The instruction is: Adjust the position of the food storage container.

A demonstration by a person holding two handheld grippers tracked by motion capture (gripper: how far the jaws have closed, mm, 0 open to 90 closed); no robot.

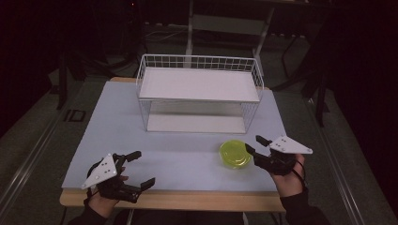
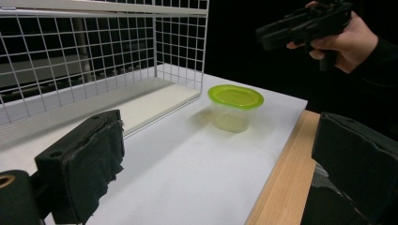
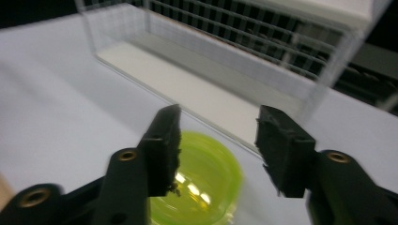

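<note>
The pale blue-grey bench (image 1: 122, 126) with its light wooden front edge carries a white wire-mesh rack (image 1: 199, 93) with two flat white shelves; the top and bottom shelves both lie bare. In front of the rack's right end, near the bench's front right corner, stands a small round clear plastic tub with a lime-green lid (image 1: 234, 153); the lid is on, and what the tub holds cannot be told.

The right hand-held gripper (image 1: 253, 144), black with a grey three-cornered plate, hovers just right of the tub, above it; its jaws stand partly apart with nothing between the pads, and in its own view the green lid (image 3: 206, 183) lies below them. The left hand-held gripper (image 1: 143, 168) rests at the front left edge of the bench, well apart from the tub, its jaws spread wide and holding nothing
</note>
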